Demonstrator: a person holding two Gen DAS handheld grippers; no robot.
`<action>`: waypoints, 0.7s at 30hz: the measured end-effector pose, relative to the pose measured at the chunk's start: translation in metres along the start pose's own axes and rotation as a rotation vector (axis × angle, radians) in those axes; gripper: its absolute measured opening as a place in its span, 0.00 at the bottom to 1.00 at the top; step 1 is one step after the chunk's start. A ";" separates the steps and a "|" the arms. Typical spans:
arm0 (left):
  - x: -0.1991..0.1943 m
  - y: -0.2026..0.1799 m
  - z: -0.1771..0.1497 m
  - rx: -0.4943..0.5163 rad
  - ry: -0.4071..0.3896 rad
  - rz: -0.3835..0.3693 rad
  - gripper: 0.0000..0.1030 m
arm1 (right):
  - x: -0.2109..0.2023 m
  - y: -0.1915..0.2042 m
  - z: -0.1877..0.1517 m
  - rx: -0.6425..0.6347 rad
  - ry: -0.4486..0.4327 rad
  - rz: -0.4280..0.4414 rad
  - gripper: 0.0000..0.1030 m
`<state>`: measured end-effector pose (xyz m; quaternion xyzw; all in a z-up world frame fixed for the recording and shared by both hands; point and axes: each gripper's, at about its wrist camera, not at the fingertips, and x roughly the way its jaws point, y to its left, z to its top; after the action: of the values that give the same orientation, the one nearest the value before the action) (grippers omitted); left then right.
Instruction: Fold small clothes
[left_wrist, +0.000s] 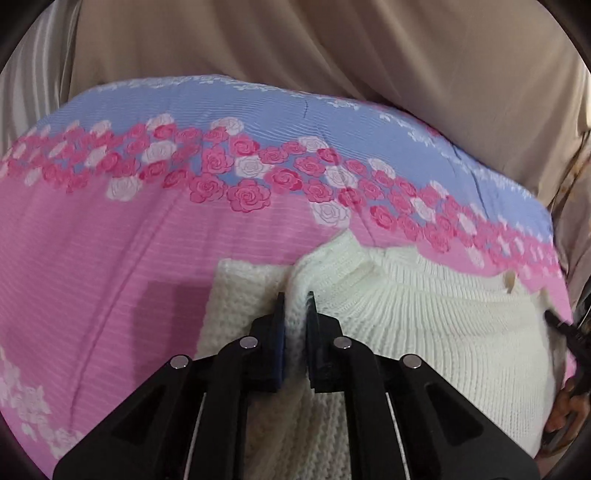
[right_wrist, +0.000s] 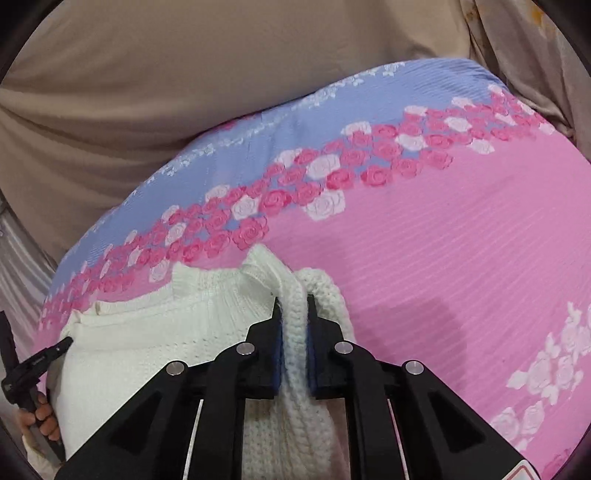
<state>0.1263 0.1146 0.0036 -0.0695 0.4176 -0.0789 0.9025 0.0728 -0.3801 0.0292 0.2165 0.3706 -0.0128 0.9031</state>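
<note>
No text, brand name or number can be read in either view. The left tool (right_wrist: 55, 350), seen at the left edge of the right wrist view, carries a short pale marking on its black finger, too small and blurred to make out. At the bottom right corner of that same view, a white label (right_wrist: 526, 474) with a red outline sits on the right tool's body, cut off by the frame so nothing on it is legible.

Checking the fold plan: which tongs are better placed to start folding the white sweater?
Neither clearly. The left tongs and right tongs are each shut on a fold of the white sweater near its collar, so likely both together.
</note>
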 end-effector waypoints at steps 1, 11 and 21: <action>-0.005 -0.004 0.001 0.018 -0.009 0.011 0.11 | -0.013 0.004 0.001 0.005 -0.039 -0.021 0.17; -0.095 -0.076 -0.058 0.157 -0.057 -0.145 0.15 | -0.060 0.158 -0.114 -0.350 0.101 0.374 0.23; -0.089 -0.035 -0.117 0.155 0.062 -0.038 0.16 | -0.077 0.057 -0.152 -0.222 0.132 0.139 0.05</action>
<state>-0.0233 0.0908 0.0017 -0.0050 0.4367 -0.1303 0.8901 -0.0729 -0.2784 0.0068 0.1407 0.4125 0.1049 0.8939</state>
